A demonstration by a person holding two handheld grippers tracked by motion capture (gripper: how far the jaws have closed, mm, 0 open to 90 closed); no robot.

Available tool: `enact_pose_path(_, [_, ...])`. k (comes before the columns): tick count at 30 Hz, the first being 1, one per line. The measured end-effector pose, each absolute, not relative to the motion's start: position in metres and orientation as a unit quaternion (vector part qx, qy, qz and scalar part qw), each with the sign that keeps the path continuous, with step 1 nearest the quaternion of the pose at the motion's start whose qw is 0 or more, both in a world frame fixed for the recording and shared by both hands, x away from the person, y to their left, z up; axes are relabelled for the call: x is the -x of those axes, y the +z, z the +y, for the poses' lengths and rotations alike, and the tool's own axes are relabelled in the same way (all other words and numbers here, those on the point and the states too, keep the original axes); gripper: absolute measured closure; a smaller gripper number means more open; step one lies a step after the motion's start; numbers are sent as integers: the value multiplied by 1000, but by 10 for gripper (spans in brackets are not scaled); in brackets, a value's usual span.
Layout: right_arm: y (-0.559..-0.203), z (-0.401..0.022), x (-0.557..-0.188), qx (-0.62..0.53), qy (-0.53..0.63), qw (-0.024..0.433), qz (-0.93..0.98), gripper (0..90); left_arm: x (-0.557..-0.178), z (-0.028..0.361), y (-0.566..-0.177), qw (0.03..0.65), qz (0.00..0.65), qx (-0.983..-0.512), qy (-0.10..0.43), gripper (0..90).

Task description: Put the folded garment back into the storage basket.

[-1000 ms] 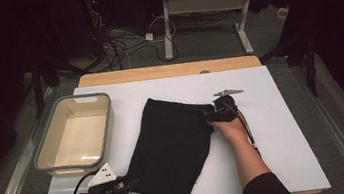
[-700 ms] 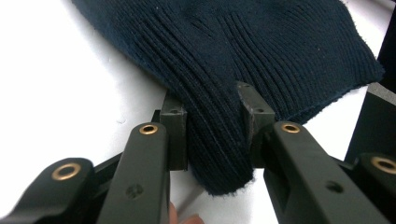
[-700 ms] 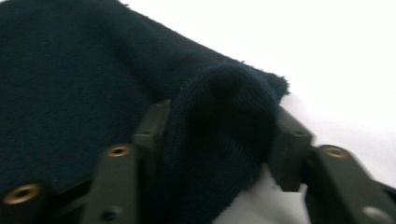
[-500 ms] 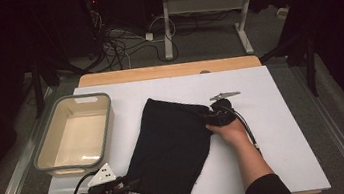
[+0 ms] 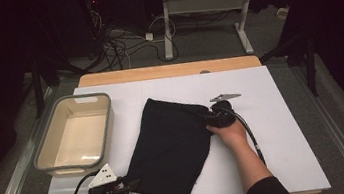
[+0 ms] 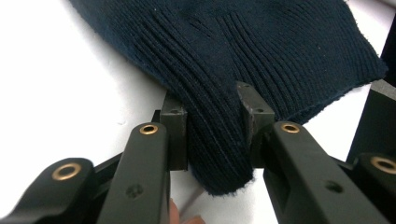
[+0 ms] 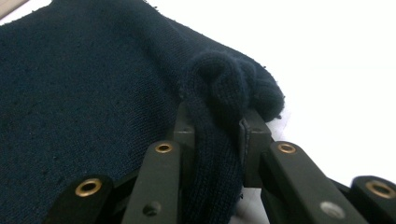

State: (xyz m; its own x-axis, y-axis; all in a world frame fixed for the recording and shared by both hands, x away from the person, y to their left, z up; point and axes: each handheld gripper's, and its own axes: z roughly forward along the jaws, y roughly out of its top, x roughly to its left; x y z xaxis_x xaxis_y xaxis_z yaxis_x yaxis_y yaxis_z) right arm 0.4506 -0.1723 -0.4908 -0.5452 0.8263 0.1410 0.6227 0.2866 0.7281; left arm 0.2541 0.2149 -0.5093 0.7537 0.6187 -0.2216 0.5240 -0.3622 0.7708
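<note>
A dark navy knitted cloth (image 5: 174,144) lies spread on the white table top (image 5: 270,94). My left gripper (image 5: 133,184) is at its near left corner, shut on a ribbed fold of the cloth (image 6: 212,140). My right gripper (image 5: 208,117) is at the cloth's far right corner; its jaws have just been closing and now pinch a bunched fold of the cloth (image 7: 217,121). A hand holds each gripper from below in the high view.
A beige plastic tub with a grey rim (image 5: 49,158) stands at the table's left edge. A wooden strip (image 5: 166,71) runs along the far edge. Beyond it are a desk frame and cables on the floor.
The right gripper's jaws have closed onto the cloth's far right corner, bunching it slightly. The left gripper has kept still.
</note>
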Motion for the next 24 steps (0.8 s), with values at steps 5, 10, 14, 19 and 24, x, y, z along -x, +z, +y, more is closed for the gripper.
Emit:
enact_pose_path(5, [-491, -172, -451, -461, 385, 130, 789, 746, -254, 214, -508, 442, 347, -825, 55, 673])
enact_pose_path(10, [-491, -171, -449, -454, 385, 140, 792, 786, -254, 212, -505, 429, 354, -829, 52, 675])
enact_pose_path(14, [-489, -168, -445, -445, 382, 164, 793, 803, -256, 206, -496, 397, 357, -844, 54, 678])
enact_pose_path(19, [-483, -168, -438, -434, 393, 198, 786, 806, -260, 196, -483, 344, 358, -867, 51, 681])
enact_pose_path(24, [-464, -166, -430, -417, 414, 230, 776, 806, -270, 184, -467, 282, 348, -893, 40, 679])
